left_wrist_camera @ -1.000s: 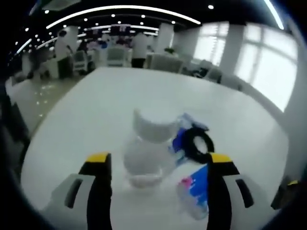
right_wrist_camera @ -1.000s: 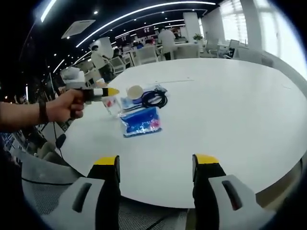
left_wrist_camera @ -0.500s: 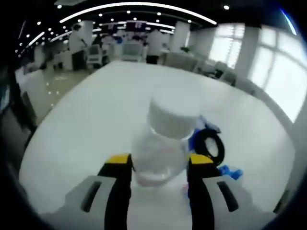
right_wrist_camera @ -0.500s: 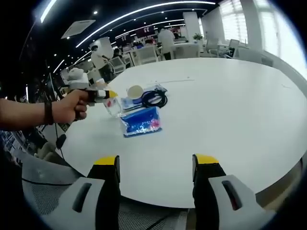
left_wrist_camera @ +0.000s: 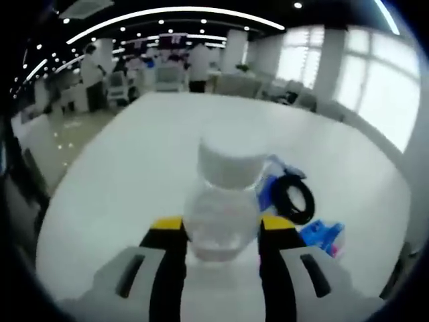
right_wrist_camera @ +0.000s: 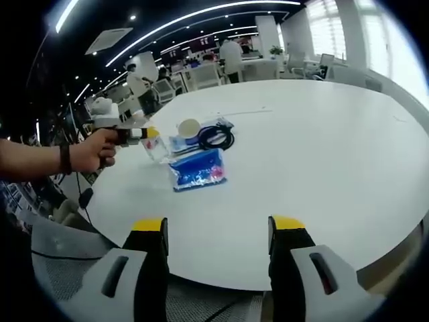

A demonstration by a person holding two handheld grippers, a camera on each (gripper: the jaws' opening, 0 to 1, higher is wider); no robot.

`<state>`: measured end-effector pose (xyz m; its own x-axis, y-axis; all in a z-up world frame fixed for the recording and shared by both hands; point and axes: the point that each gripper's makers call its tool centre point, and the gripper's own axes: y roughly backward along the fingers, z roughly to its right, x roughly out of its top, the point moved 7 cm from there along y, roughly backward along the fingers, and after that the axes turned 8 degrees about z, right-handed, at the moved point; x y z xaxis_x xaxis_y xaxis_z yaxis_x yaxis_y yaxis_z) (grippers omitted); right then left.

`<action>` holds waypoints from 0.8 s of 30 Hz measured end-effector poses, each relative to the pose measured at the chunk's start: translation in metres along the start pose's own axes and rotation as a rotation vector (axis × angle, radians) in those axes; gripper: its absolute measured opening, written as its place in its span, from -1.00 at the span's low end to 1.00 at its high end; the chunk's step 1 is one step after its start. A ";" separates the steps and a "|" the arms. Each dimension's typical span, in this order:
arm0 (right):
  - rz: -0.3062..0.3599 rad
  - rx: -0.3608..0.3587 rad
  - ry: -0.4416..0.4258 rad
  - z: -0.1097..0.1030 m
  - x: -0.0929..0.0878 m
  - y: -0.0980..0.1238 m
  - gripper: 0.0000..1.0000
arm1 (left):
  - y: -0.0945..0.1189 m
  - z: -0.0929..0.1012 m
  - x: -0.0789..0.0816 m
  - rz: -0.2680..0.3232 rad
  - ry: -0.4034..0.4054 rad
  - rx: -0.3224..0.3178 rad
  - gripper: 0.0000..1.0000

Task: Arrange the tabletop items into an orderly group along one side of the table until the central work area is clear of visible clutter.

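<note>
I'm working in a large open-plan office. A big round white table (right_wrist_camera: 322, 147) sits under long curved ceiling light strips (right_wrist_camera: 201, 13) and recessed spotlights. Behind it I see rows of desks with office chairs (right_wrist_camera: 208, 75), people standing (left_wrist_camera: 198, 64) among them, and tall bright windows (left_wrist_camera: 375, 87).

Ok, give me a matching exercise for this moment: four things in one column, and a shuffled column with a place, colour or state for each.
Things:
1. clear jar
2. black cable coil
3. blue packet
4. right gripper

States:
A. lying flat on the white table, nearest the right gripper
B. open, holding nothing
C. between the left gripper jaws
D. looped, beside the jar

Pairs: 1-C, 2-D, 3-A, 4-B
</note>
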<state>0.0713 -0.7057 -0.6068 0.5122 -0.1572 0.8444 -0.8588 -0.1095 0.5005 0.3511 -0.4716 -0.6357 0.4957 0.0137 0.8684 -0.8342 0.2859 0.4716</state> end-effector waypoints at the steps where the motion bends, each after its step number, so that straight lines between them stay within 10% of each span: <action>1: 0.000 -0.001 -0.001 0.000 0.000 0.000 0.20 | -0.001 0.000 -0.001 -0.004 -0.001 0.000 -0.23; 10: -0.006 0.002 -0.007 0.000 0.000 -0.001 0.20 | -0.001 -0.019 0.006 0.003 -0.083 -0.089 -0.24; 24: -0.041 0.009 0.011 -0.001 -0.004 -0.002 0.19 | -0.021 -0.085 0.031 0.035 -0.105 -0.003 -0.24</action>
<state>0.0709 -0.7033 -0.6111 0.5470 -0.1414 0.8251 -0.8367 -0.1244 0.5334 0.4048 -0.3957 -0.6321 0.4380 -0.0765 0.8957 -0.8499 0.2895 0.4404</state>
